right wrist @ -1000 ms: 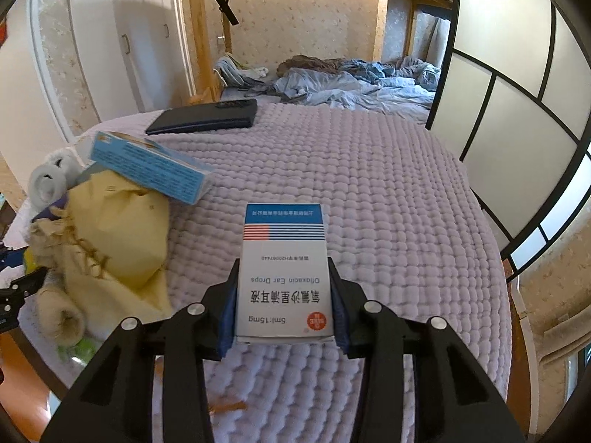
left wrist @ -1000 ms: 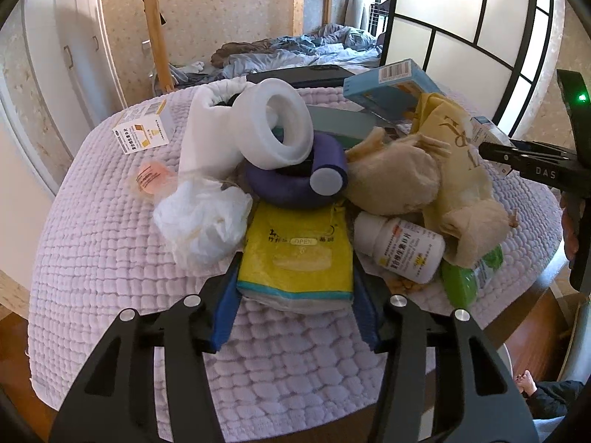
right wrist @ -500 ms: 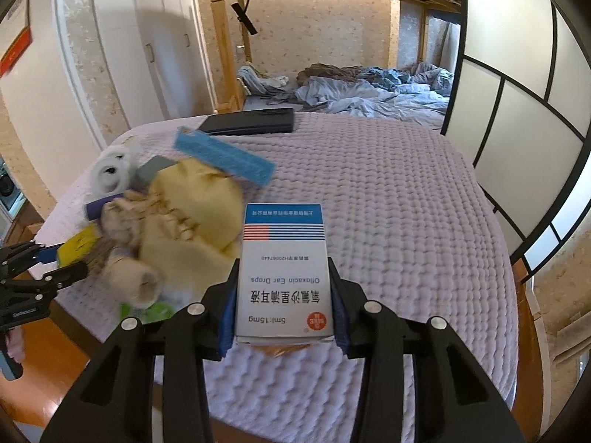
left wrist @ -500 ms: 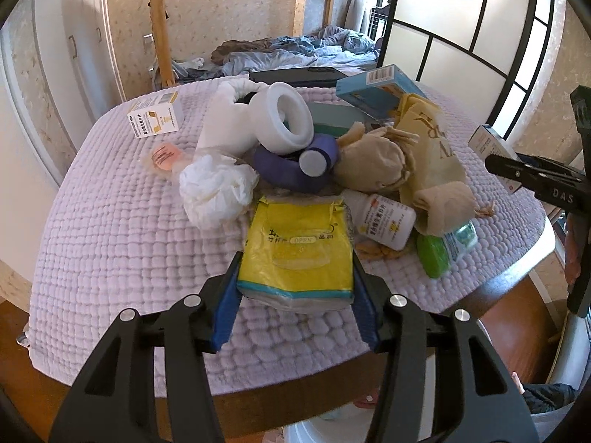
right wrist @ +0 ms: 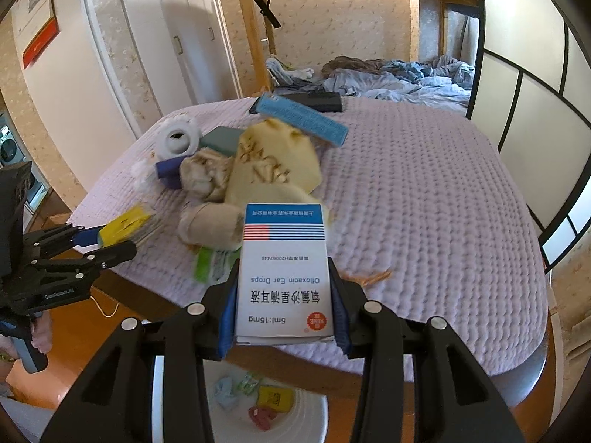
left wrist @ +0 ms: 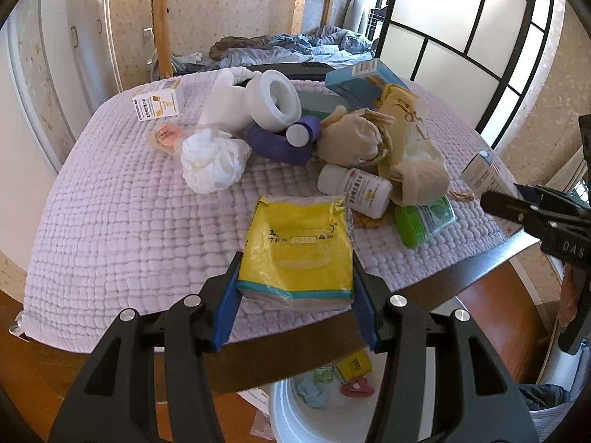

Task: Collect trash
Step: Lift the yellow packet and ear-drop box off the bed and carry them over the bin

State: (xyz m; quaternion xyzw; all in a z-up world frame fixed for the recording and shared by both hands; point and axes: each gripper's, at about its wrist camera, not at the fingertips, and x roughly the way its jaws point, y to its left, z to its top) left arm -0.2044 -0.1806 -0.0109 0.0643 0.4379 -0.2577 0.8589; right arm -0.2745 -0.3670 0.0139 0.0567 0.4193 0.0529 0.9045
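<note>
My left gripper (left wrist: 295, 288) is shut on a yellow tissue pack (left wrist: 299, 247), held over the near edge of the lilac-covered table (left wrist: 110, 221). In the right wrist view my right gripper (right wrist: 282, 306) is shut on a white and blue ear-drops box (right wrist: 283, 277) above the table's edge. A white bin (right wrist: 314, 424) with several small scraps stands on the floor just below both grippers; it also shows as the bin (left wrist: 288, 406) in the left wrist view. The left gripper (right wrist: 107, 240) with the yellow pack appears at the left of the right view, and the right gripper (left wrist: 517, 203) at the right of the left view.
A heap lies on the table: crumpled white tissue (left wrist: 210, 162), white pill bottle (left wrist: 354, 188), green packet (left wrist: 417, 221), beige cloth pouches (left wrist: 351, 140), purple and white rolls (left wrist: 277, 99), blue box (left wrist: 358, 77), small medicine box (left wrist: 157, 101). A bunk bed stands behind, a sliding screen at right.
Both grippers have drawn back from the heap toward the table's near edge with their items held. The bin on the floor has come into view beneath them.
</note>
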